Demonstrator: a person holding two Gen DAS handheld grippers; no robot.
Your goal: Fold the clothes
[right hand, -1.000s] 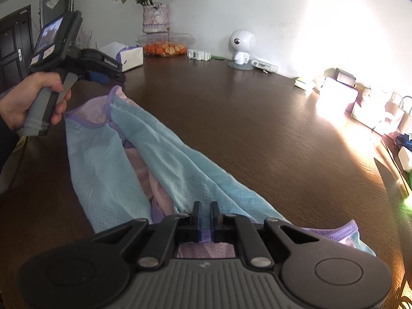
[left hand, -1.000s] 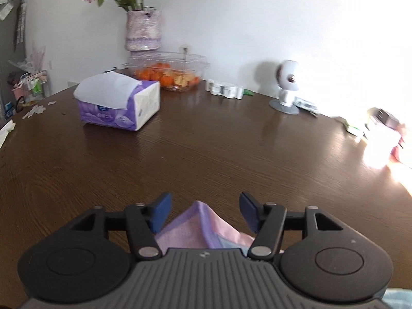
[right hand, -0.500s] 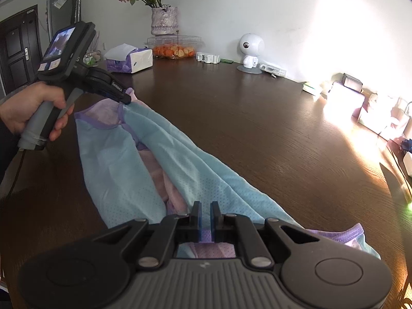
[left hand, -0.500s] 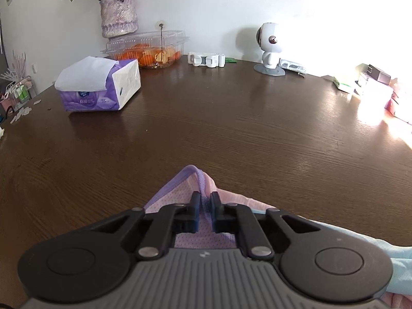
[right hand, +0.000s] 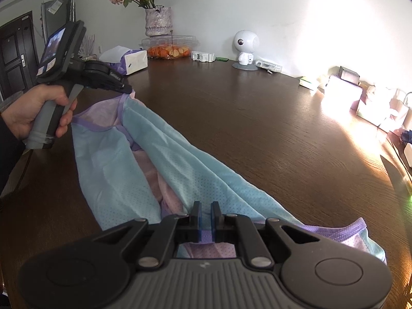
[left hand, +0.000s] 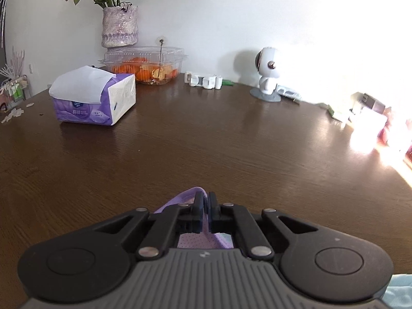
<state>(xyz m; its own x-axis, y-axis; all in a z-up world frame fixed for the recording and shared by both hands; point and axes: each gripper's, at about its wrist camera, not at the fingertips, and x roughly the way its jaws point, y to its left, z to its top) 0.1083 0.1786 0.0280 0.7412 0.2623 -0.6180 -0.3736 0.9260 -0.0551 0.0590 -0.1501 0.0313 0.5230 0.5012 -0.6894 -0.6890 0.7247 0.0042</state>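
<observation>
A light blue mesh garment [right hand: 164, 159] with purple trim and a pink inside lies stretched across the dark wooden table [right hand: 257, 118]. My left gripper [left hand: 206, 202] is shut on its purple-trimmed corner [left hand: 190, 193]. The right wrist view shows that same left gripper [right hand: 127, 90], held by a hand [right hand: 28, 110], lifting the far corner off the table. My right gripper [right hand: 205, 212] is shut on the garment's near purple hem [right hand: 342, 230], with cloth pinched between its blue pads.
At the table's far side stand a purple tissue pack [left hand: 95, 97], a clear box of oranges [left hand: 146, 67], a vase of dried roses [left hand: 119, 27] and a small white robot-shaped camera [left hand: 267, 77]. Boxes and bags [right hand: 360, 95] line the sunlit right edge.
The left gripper's jaws went from wide open around the purple corner to shut on it, then lifted it slightly. The right gripper kept still, gripping the hem.
</observation>
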